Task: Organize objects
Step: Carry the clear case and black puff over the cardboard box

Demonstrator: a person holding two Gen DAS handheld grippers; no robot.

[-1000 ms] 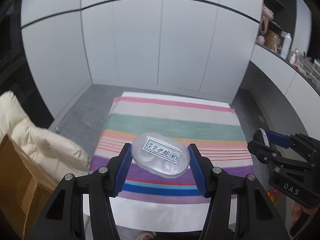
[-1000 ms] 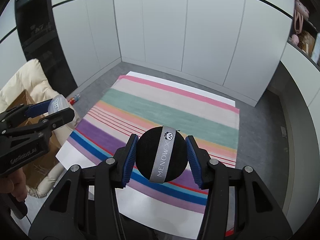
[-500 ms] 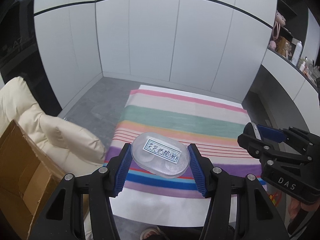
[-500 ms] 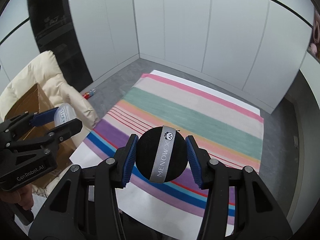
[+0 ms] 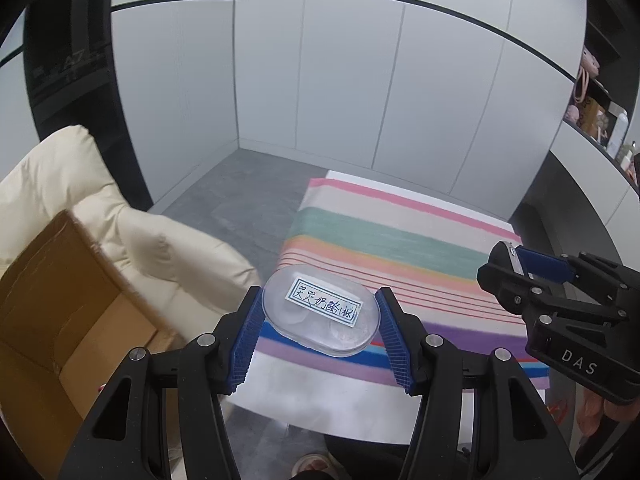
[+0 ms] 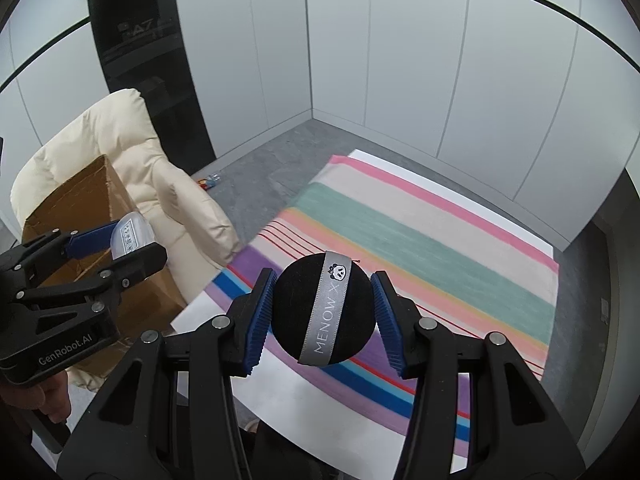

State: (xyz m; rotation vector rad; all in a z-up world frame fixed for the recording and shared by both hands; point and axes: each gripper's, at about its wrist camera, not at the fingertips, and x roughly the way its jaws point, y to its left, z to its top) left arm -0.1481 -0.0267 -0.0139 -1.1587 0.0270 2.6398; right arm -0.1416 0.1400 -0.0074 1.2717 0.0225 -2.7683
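Observation:
My left gripper point(image 5: 320, 312) is shut on a clear oval plastic case point(image 5: 320, 310) with a white handwritten label, held in the air over the near left corner of the striped table. My right gripper point(image 6: 324, 308) is shut on a round black powder puff point(image 6: 324, 308) with a grey "MENOW" ribbon across it. In the right wrist view the left gripper point(image 6: 120, 248) shows at the left with the clear case point(image 6: 130, 236) between its blue pads, in front of an open cardboard box point(image 6: 76, 216). The left wrist view shows the right gripper point(image 5: 520, 264) at the right edge.
A table with a striped cloth point(image 5: 400, 248) lies ahead. The cardboard box point(image 5: 60, 300) sits on a cream padded chair point(image 5: 132, 224) at the left. Grey floor and white cabinet walls lie beyond. A shelf with bottles point(image 5: 608, 128) is at the far right. A small bottle point(image 6: 210, 179) lies on the floor.
Both grippers have moved left with their loads. The box and chair now fill more of the left side of both views, and the striped table has shifted right.

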